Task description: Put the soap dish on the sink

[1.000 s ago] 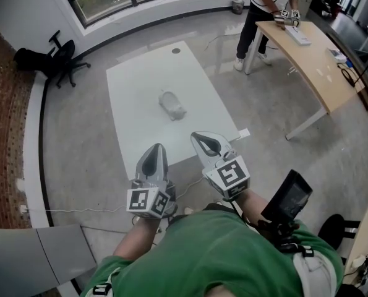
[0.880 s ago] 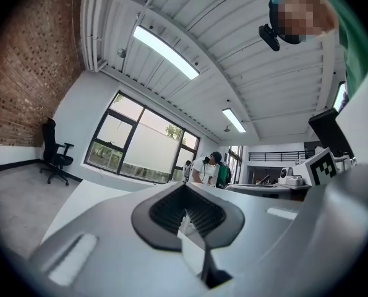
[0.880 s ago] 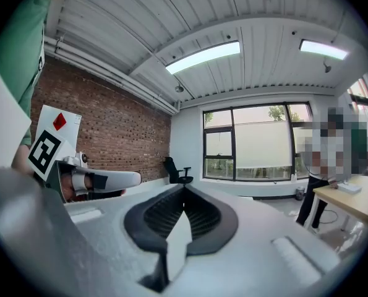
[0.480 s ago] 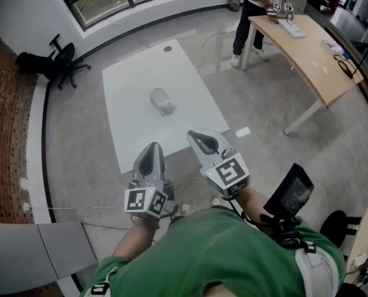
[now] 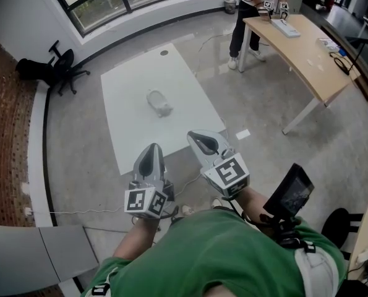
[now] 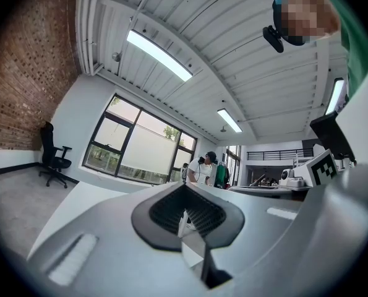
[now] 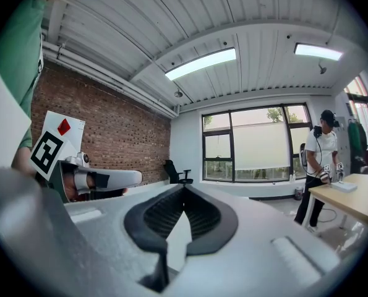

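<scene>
Near the middle of the white rectangular surface (image 5: 132, 138) lies the small pale grey oblong soap dish (image 5: 159, 103), well apart from the left tool (image 5: 152, 150) and the right tool (image 5: 201, 138), both held side by side, jaws pressed together on nothing.

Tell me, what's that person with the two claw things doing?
A person in a green shirt holds a left gripper and a right gripper, both shut and empty, short of a white table. A small pale thing lies on it, untouched. Someone else stands at a wooden desk.
</scene>
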The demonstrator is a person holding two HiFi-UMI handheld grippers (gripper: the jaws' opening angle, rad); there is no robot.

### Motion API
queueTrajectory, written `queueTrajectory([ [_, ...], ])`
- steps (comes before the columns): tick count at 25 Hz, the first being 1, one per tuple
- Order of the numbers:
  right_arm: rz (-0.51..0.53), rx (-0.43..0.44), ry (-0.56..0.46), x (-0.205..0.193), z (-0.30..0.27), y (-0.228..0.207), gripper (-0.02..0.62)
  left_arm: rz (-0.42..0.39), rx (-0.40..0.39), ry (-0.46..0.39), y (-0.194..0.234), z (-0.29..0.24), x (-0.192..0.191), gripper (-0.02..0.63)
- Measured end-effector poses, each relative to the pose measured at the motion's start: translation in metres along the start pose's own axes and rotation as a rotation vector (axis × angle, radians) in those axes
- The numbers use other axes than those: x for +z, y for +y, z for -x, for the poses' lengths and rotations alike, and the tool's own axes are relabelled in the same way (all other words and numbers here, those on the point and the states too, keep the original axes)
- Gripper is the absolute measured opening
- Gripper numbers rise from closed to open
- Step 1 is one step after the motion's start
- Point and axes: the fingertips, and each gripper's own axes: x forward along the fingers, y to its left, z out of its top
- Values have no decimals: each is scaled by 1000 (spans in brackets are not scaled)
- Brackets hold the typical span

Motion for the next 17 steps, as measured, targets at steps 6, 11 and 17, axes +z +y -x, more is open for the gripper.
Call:
queueTrajectory([
  [6, 2, -2, 0, 2, 3, 1, 2, 0, -4, 0, -3, 2, 1, 6],
  [11, 9, -5, -2, 2, 3, 4, 2, 4, -5, -1, -1, 3, 0, 6],
  [17, 15, -6, -3, 3, 1, 4, 2, 7, -11, -7, -2, 1, 2, 6],
])
